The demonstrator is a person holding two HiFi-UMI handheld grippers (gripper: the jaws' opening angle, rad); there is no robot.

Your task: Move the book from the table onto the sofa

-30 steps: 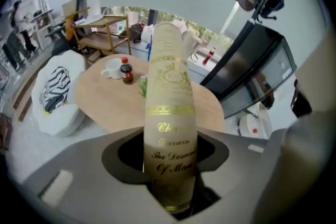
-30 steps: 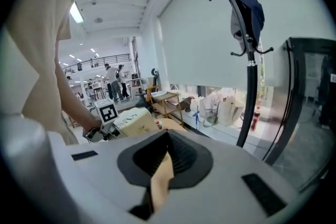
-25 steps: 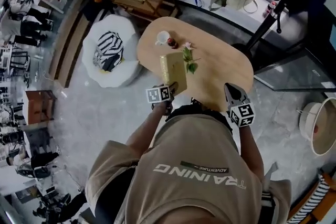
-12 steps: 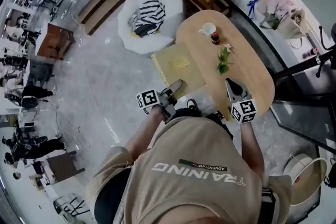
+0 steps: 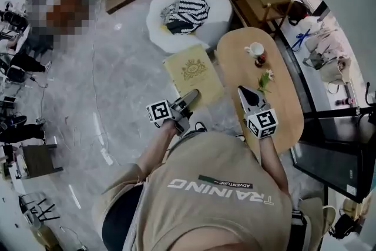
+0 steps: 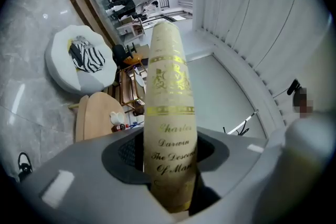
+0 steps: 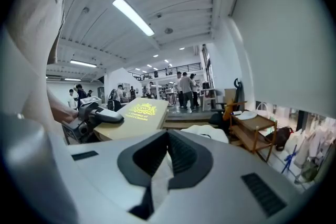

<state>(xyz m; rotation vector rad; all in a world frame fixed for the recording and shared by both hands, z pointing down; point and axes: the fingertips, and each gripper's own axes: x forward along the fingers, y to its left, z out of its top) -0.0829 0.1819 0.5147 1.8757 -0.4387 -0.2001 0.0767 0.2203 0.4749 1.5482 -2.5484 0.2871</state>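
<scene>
The left gripper is clamped on the pale yellow hardcover book with a gilt emblem, biting it at the near edge by the spine. In the left gripper view, that spine, with its gold lettering, fills the gap between the jaws of the left gripper. The rest of the book runs away from the claw, cover up and roughly level. It hangs over the grey marble floor, just beside the left edge of the oval light wooden table. It is between the table and the round white sofa, and not on either.

The left forearm reaches forward from the torso and its gripper points ahead. The right gripper is held over the near part of the table, also pointing forward. Its jaws look closed on nothing, as far as the right gripper view shows.

Only the head view shows the book clear of the tabletop. Only the right gripper view shows the book side-on, with one left jaw lying flat on top of the cover.
</scene>
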